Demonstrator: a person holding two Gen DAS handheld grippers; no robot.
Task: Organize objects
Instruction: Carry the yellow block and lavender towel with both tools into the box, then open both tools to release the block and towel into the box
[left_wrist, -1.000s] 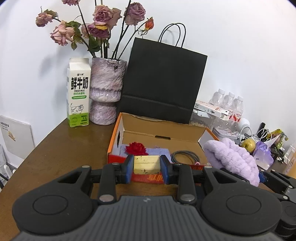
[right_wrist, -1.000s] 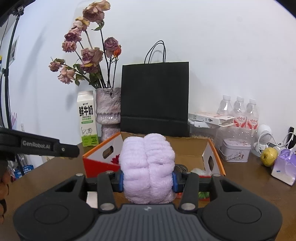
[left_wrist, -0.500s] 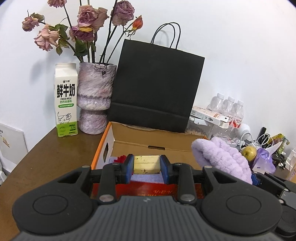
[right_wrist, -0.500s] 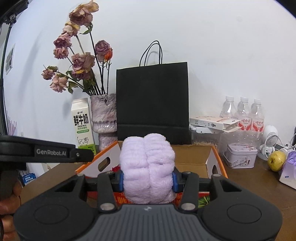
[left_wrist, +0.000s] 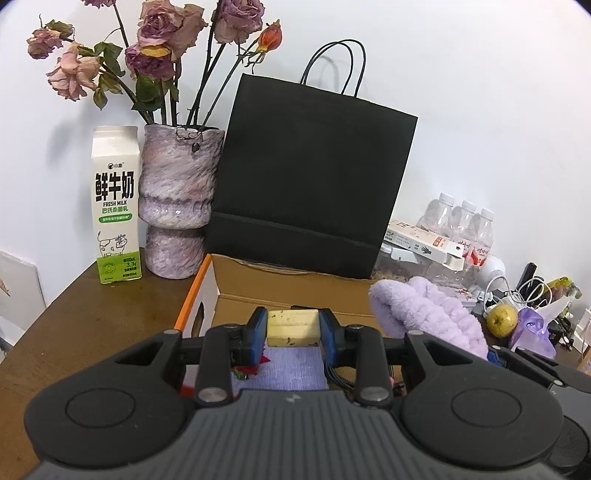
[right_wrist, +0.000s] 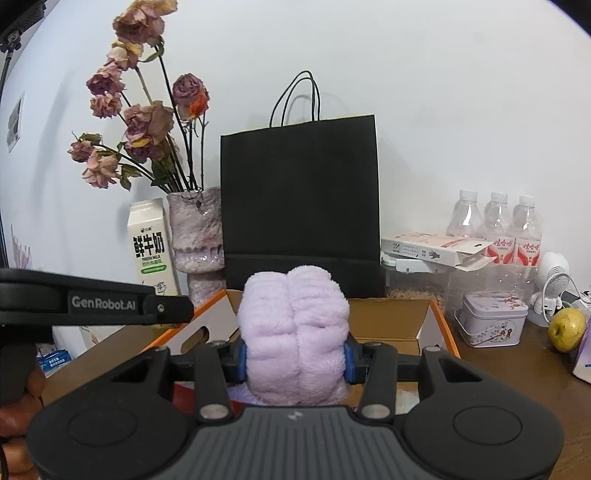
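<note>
My left gripper (left_wrist: 293, 328) is shut on a pale yellow block (left_wrist: 293, 328), held over the open cardboard box (left_wrist: 280, 291) with orange edges. Below it inside the box lie a purple cloth (left_wrist: 291, 365) and a red flower (left_wrist: 255, 363). My right gripper (right_wrist: 293, 354) is shut on a fluffy lilac towel (right_wrist: 293, 332), also over the box (right_wrist: 388, 317). The same towel (left_wrist: 424, 317) shows at the right of the left wrist view. The other gripper's black arm (right_wrist: 92, 302) crosses the left of the right wrist view, with a hand below it.
Behind the box stand a black paper bag (left_wrist: 314, 184), a purple vase of dried roses (left_wrist: 177, 199) and a milk carton (left_wrist: 115, 206). To the right are water bottles (right_wrist: 495, 221), a tin (right_wrist: 493, 319), a yellow fruit (right_wrist: 567, 328) and cables on the brown table (left_wrist: 92, 317).
Both grippers have moved forward over the box with their loads still held; the box's inside now lies under the fingers and the bag and vase look larger.
</note>
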